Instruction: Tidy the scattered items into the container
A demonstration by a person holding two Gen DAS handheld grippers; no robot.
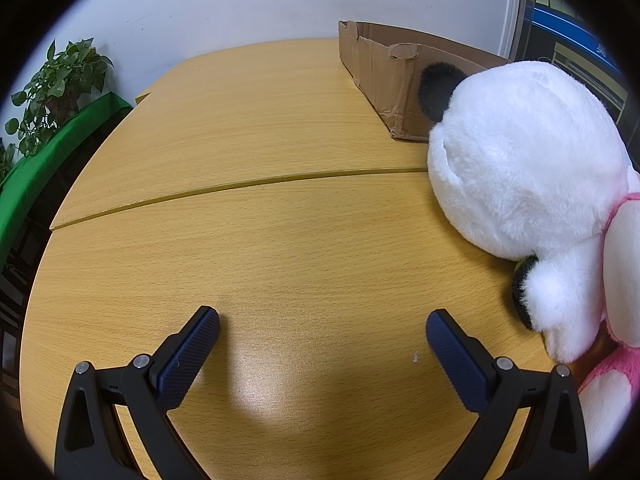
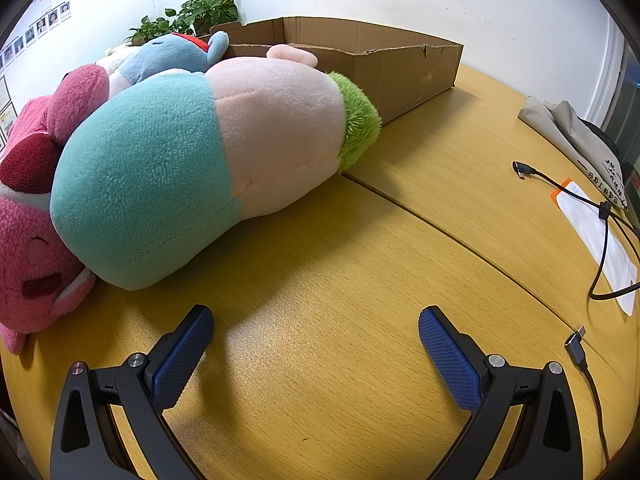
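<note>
Barely begun, by the look of it. Both grippers low over the yellow wood-grain bench (image 1: 280,240), left gripper (image 1: 322,326) and right gripper (image 2: 316,322) alike with jaws spread wide and nothing between them. Brown corrugated cardboard box (image 2: 400,68) at the far end of the bench; interior mostly hidden, so contents impossible to tell. Still outside it: large white plush panda with black ears (image 1: 524,168) lying on the bench just beside the box corner, long teal-and-pale-pink plush with green fuzzy end (image 2: 200,160) lying on its side, pink plush bear (image 2: 32,216) pressed against it, light blue plush (image 2: 176,56) behind. All apparently left to move.
</note>
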